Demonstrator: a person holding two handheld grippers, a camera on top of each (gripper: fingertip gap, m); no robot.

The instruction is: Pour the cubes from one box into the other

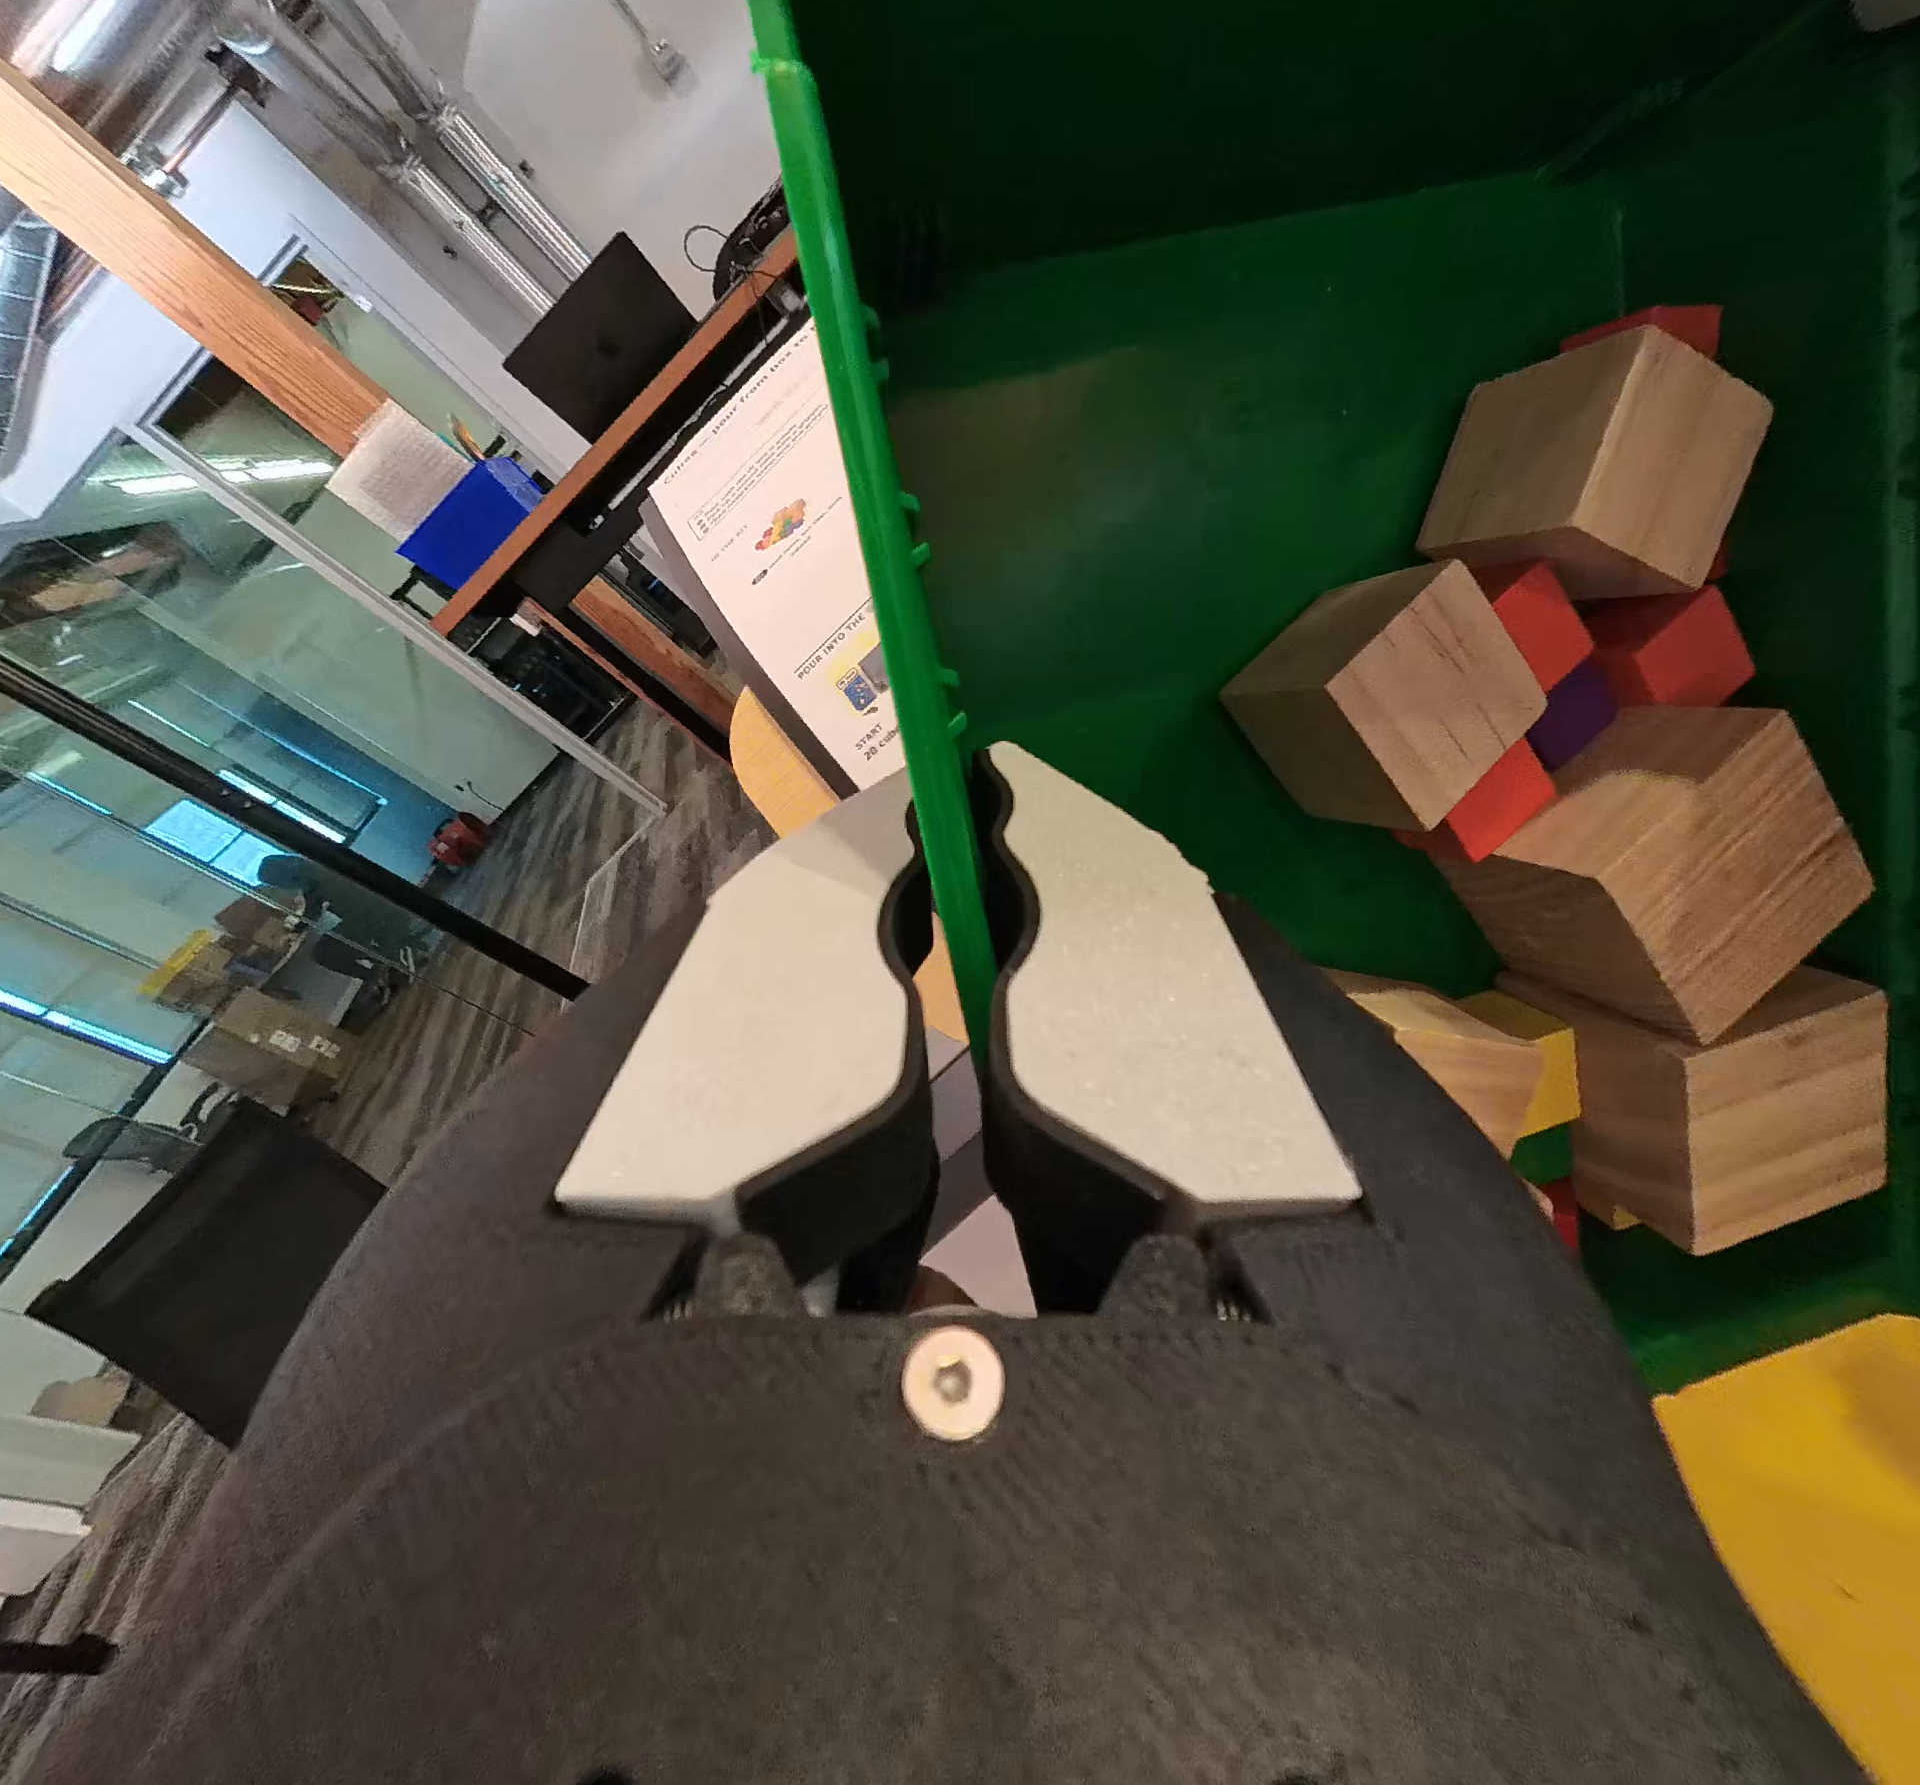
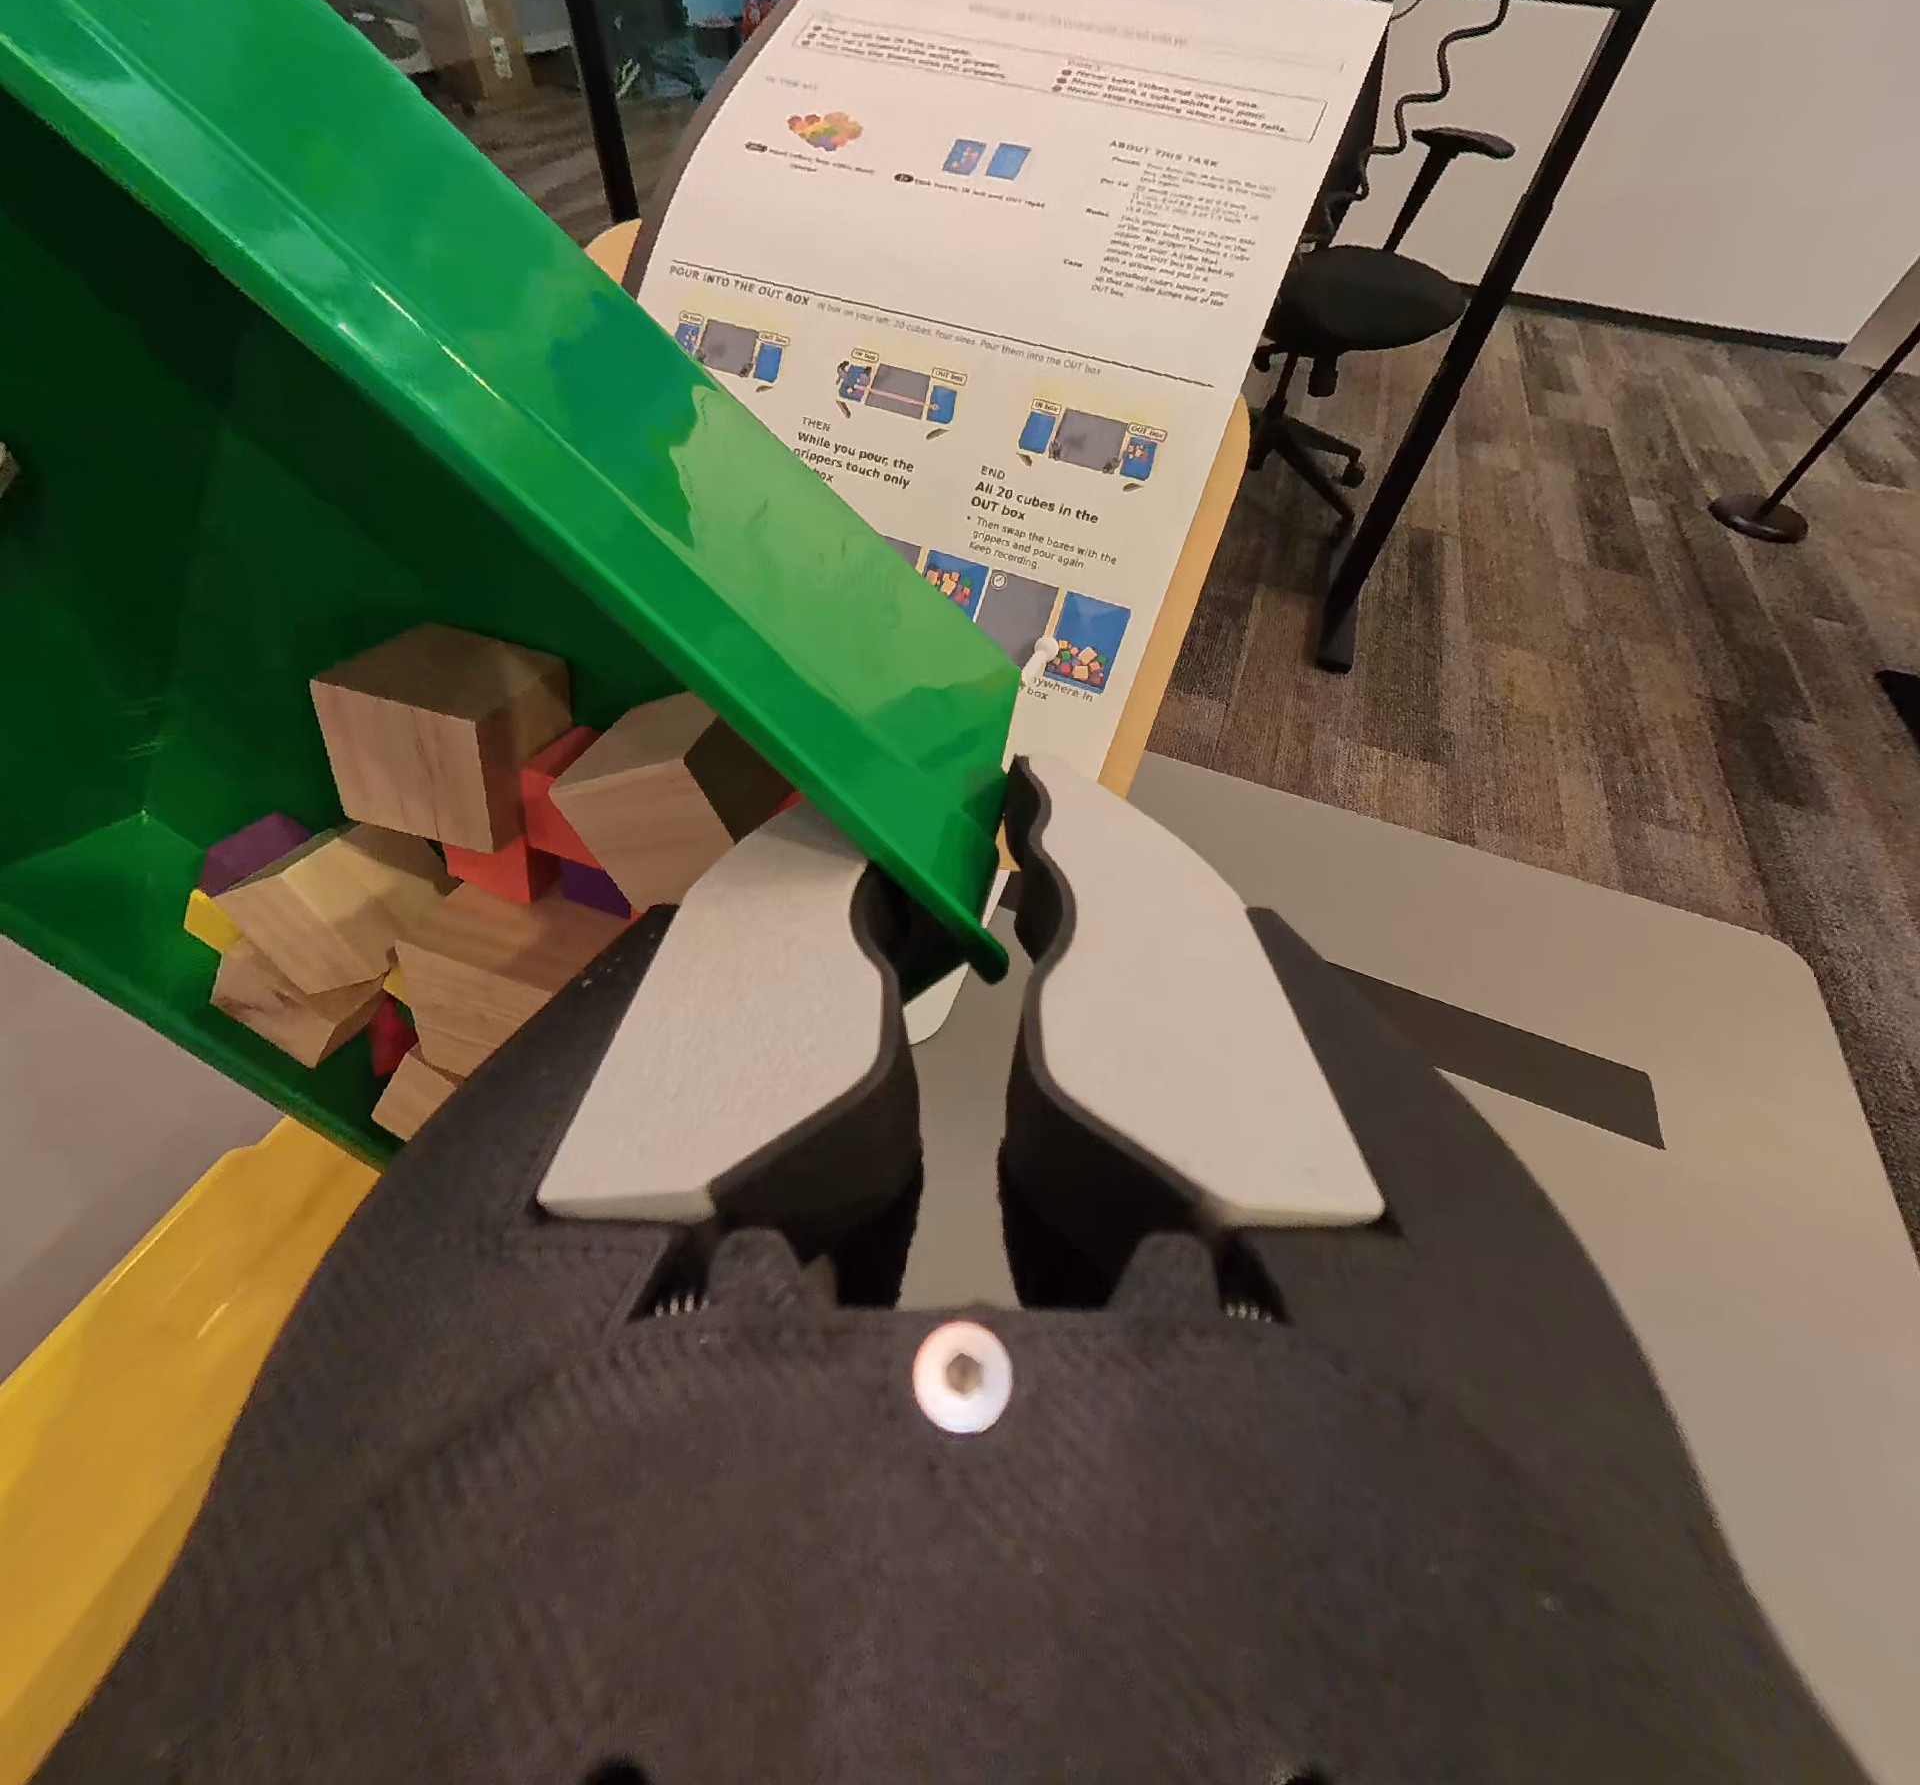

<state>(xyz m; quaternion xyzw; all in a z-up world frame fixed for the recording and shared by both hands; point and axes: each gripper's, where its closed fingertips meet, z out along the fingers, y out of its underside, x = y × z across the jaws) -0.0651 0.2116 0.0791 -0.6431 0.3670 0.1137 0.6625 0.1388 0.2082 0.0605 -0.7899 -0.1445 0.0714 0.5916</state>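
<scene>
Green box (image 2: pixel 582 488) shown tilted, its rim clamped between the fingers of the left gripper (image 1: pixel 951 821) and right gripper (image 2: pixel 1013 852), cubes (image 1: pixel 1600 779) heaped low, pouring into the yellow box (image 2: pixel 125 1372) judged barely begun

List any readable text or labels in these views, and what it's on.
White printed sheet beyond the green box: headings, text and pictures. Wording not quoted here, and the small print is blurred anyway.
Green box, cubes, yellow box: no writing visible.

Grey table (image 2: pixel 1558 987) right of the tilted green box (image 2: pixel 416 364) lies open; printed sheet (image 2: pixel 1039 229) stands behind; yellow box (image 2: pixel 94 1403) sits below
</scene>
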